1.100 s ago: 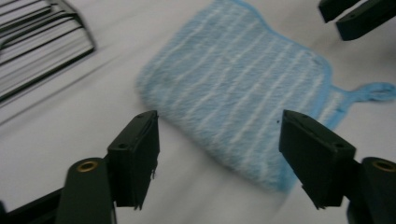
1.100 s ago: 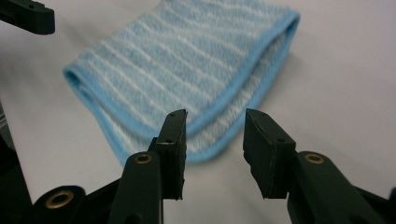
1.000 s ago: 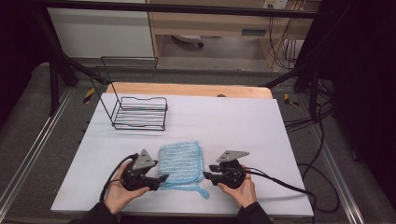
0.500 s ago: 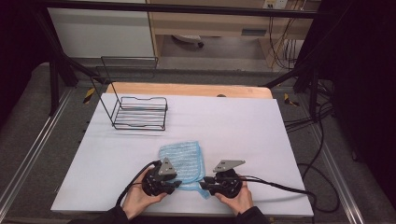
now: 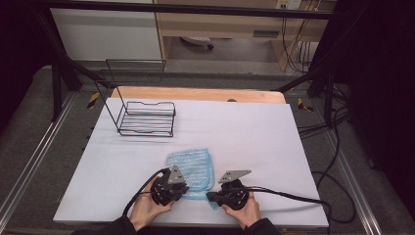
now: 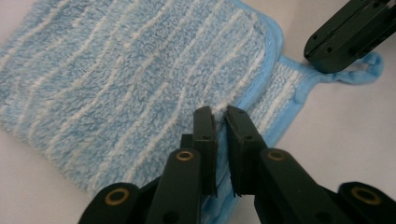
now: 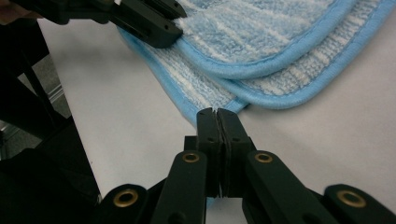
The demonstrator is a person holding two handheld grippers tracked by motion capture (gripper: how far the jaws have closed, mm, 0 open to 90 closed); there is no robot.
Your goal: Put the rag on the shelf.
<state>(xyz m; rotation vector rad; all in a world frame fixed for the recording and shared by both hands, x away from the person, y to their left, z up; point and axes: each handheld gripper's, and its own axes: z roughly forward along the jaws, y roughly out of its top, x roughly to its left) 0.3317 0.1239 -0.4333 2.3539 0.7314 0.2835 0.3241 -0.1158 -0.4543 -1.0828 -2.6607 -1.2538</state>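
Blue towel (image 5: 190, 169) soft, floppy, light, folded double near rack (image 5: 147, 119). Left gripper (image 6: 221, 122) fingers just pinched top layer's edge; right gripper (image 7: 217, 122) fingers just clamped bottom corner. Edges = best hold.

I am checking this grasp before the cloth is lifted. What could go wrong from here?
1. The right gripper pinches only the corner of the blue cloth, so it may slip out.
2. The left gripper bites the folded top layer; the layers could separate unevenly.
3. The grippers are close and might collide.
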